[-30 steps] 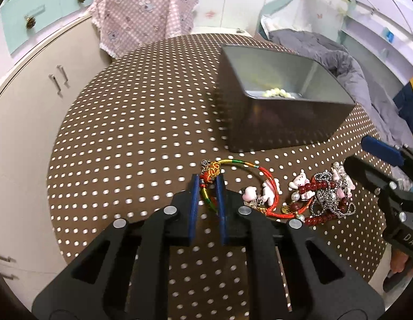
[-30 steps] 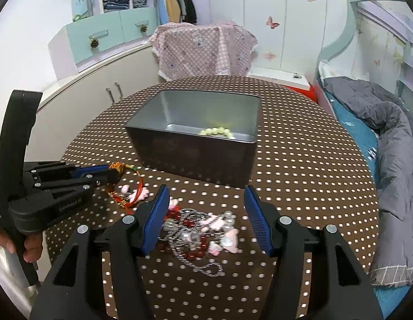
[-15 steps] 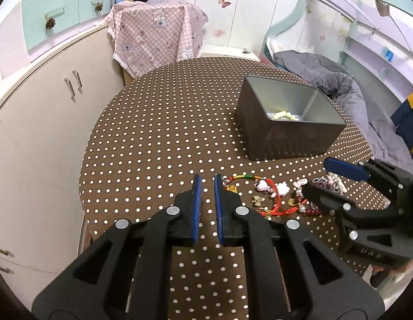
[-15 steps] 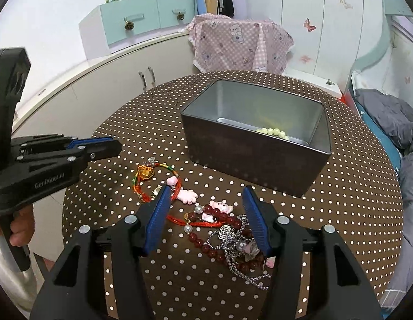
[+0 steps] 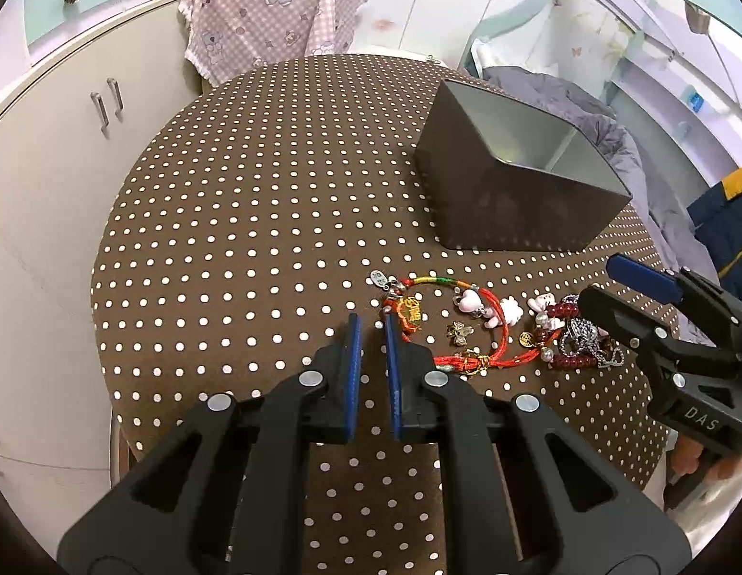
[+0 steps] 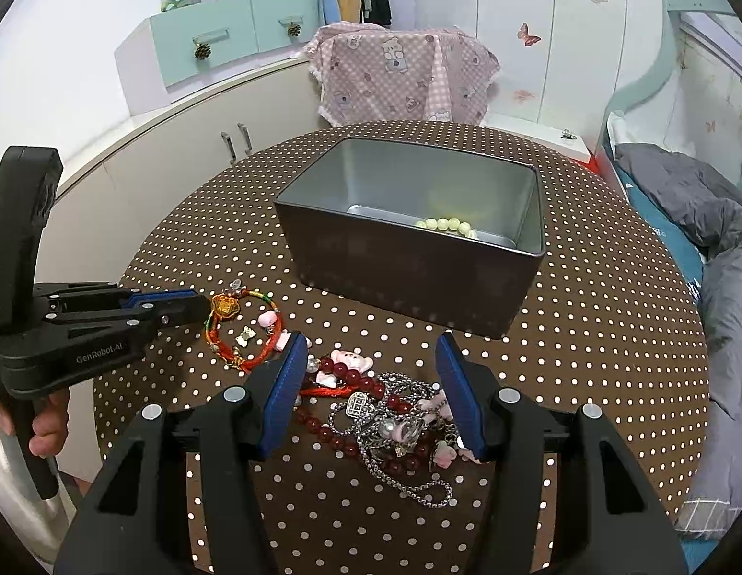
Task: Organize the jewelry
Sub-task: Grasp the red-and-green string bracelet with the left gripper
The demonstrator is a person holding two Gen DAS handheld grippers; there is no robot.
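Observation:
A red cord bracelet (image 5: 467, 321) with a gold charm and pink charms lies on the dotted table, also in the right wrist view (image 6: 241, 330). My left gripper (image 5: 371, 323) is nearly shut with a narrow gap, empty, its tips just left of the gold charm. It shows in the right wrist view (image 6: 198, 304). A tangle of dark red beads and silver chain (image 6: 395, 421) lies between the fingers of my open right gripper (image 6: 371, 350), which shows in the left wrist view (image 5: 606, 282). A dark metal box (image 6: 414, 235) holds pale green beads (image 6: 447, 225).
The round table with a brown dotted cloth (image 5: 237, 220) ends close to the jewelry at its near edge. White cabinets (image 6: 179, 143) stand to the left. A pink checked cloth (image 6: 404, 76) hangs behind. A bed with grey bedding (image 6: 706, 239) is at the right.
My left gripper let go of the red bracelet, pulled back and up, then came down again beside its gold charm. The right gripper shifted over the bead and chain tangle.

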